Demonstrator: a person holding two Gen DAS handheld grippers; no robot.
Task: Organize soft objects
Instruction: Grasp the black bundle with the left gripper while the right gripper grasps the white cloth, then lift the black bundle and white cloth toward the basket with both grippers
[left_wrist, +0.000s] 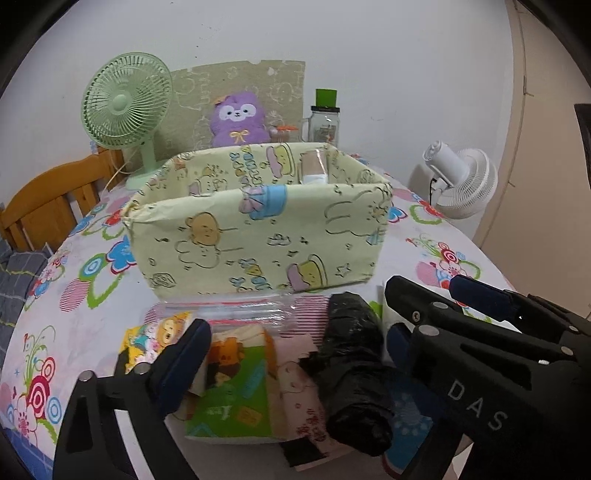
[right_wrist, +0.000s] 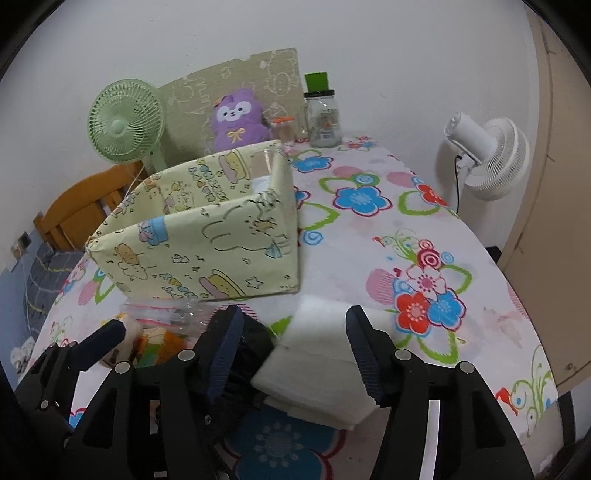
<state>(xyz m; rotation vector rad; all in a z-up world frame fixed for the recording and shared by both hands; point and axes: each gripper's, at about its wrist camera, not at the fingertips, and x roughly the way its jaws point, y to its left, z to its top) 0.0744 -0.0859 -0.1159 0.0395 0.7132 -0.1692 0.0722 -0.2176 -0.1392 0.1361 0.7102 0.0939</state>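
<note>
Open tablecloth (right_wrist: 373, 236) right of the box (right_wrist: 207, 254) gives a clear lane toward the far edge. The box blocks the centre; its open top is reachable from above. Behind it stand a green fan (left_wrist: 127, 107), plush (left_wrist: 238, 120) and jar (left_wrist: 325, 120). The near strip is crowded: packets (left_wrist: 236, 387), black roll (left_wrist: 356, 369) and white pad (right_wrist: 317, 365) lie just beside one another.
</note>
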